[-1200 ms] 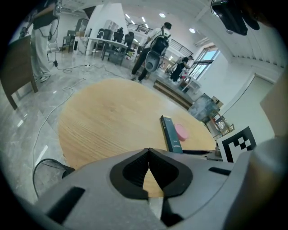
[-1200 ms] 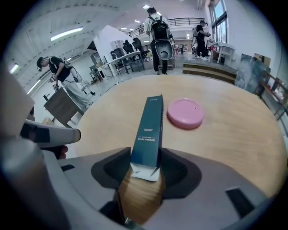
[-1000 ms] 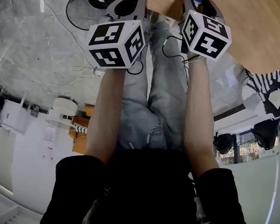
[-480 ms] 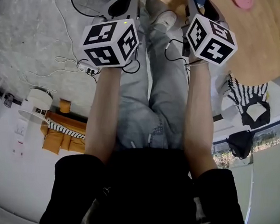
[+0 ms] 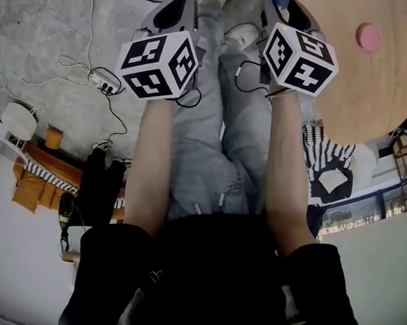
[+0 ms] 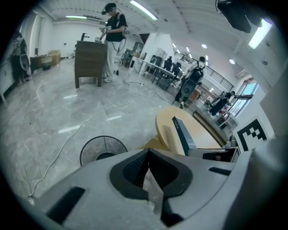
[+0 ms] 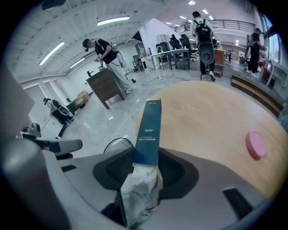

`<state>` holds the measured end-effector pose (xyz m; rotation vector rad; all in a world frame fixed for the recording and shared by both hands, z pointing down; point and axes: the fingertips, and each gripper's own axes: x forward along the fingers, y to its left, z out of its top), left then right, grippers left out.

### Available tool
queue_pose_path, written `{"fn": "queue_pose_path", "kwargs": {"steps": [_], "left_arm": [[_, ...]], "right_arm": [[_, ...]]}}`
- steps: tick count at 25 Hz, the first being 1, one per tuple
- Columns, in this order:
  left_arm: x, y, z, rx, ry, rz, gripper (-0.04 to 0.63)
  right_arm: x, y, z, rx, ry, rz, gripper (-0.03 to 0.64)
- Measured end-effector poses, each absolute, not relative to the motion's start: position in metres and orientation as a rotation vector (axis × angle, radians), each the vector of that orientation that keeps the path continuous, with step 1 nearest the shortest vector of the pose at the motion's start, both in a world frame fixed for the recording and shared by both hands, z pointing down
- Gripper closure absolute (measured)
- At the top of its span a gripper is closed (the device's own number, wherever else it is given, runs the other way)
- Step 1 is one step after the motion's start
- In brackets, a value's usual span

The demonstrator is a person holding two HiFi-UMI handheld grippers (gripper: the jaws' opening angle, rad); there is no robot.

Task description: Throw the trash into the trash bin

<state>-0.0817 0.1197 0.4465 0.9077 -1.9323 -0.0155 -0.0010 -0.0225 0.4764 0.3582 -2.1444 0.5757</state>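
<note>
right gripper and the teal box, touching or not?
Touching. The right gripper view shows the right gripper clamped on the lower end of the teal box, both pads against its sides.

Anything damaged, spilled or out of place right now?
Only the teal carton in the right gripper: its near end, behind the jaws, is crushed and torn open. The left gripper pinches a pale scrap. Trash bin stands upright.

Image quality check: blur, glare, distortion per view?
Head view: cubes crisp, edges bowed, torso dark. Left gripper view: heavy fisheye, black corners, lamps blown out, floor glare, wrapper in left tongs soft. Right gripper view: same warp, box in right tongs sharp, print too small to read.
</note>
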Motion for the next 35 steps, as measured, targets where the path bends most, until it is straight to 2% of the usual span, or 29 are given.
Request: {"fn": "queue_pose_path", "kwargs": {"steps": [8, 21, 35], "left_arm": [[-0.102, 0.212, 0.461, 0.68, -2.022, -0.155, 0.589], [-0.121, 0.312, 0.538, 0.378, -2.062, -0.269, 0.589], [-0.123, 0.296, 0.542, 0.407, -2.02, -0.259, 0.589]], "right_arm": [[-0.051, 0.061, 0.489, 0.089, -2.139, 0.45, 0.442], [-0.109, 0.135, 0.586, -0.157, -2.063, 0.383, 0.451], [-0.125, 0.138, 0.595, -0.174, -2.069, 0.446, 0.435]]}}
